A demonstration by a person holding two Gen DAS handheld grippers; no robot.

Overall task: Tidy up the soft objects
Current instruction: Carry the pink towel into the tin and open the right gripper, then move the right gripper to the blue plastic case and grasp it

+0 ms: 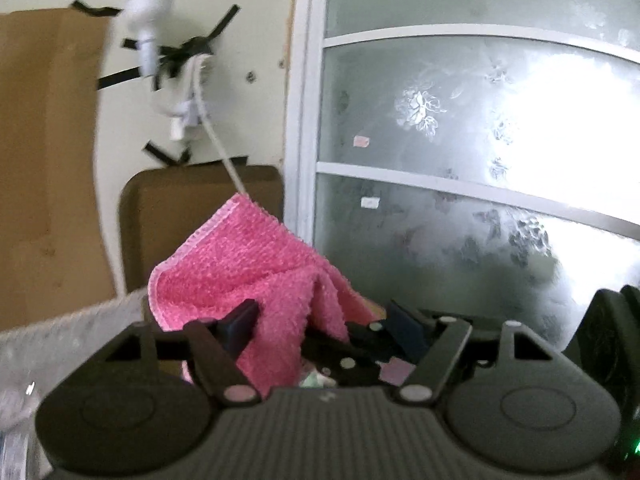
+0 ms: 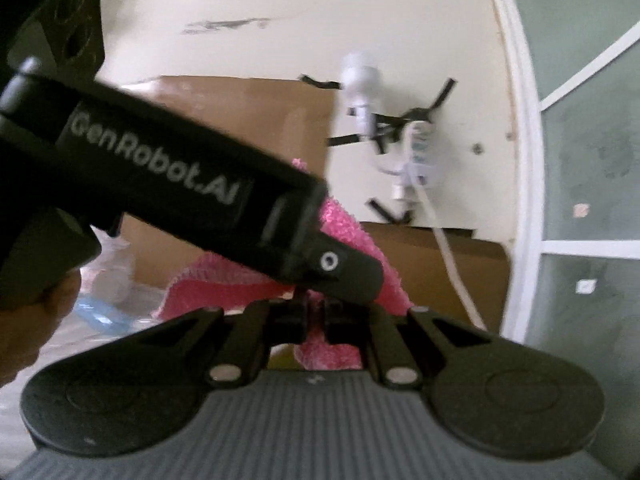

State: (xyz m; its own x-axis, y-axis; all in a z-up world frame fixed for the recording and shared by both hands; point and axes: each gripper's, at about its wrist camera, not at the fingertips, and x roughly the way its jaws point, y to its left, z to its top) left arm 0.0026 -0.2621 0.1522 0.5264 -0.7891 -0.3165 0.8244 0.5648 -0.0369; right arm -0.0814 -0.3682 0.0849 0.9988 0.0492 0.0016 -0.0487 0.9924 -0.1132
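A pink terry cloth hangs in folds in front of me, lifted off the surface. My left gripper is open, its fingers spread on either side of the cloth's lower fold. The right gripper's dark fingers reach in from the right and pinch that fold. In the right wrist view my right gripper is shut on the pink cloth, and the left gripper's body, marked GenRobot.AI, crosses in front and hides much of the cloth.
Cardboard sheets lean on the cream wall. A white fitting taped with black strips and a white cable hang there. A frosted glass door stands right. Clear plastic bags lie at left.
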